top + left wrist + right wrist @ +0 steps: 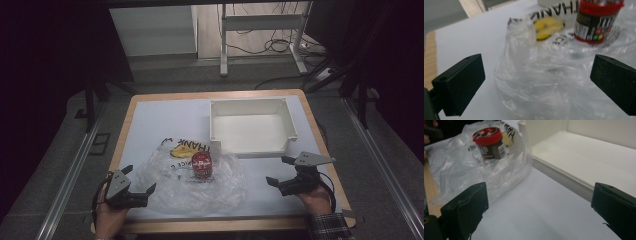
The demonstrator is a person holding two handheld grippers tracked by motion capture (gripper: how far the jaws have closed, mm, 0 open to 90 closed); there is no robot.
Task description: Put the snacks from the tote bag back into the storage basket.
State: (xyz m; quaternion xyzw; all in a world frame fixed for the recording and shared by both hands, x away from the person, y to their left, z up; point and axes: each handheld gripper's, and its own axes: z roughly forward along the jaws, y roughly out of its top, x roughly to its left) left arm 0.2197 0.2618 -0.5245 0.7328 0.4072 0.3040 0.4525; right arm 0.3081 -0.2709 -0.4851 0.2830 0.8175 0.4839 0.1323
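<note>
Lying crumpled just ahead of both grippers' wide-open, empty fingers, the plastic bag [192,172] looks soft, slippery; pinch its loose edge.

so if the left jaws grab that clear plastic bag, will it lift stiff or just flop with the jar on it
Likely floppy: the plastic bag is thin, clear and crumpled flat on the table. It would probably bunch and slip rather than hold shape. The red-lidded jar stands upright on it, so pulling the film may tip or drag the jar. The left gripper is open beside the bag's edge.
</note>
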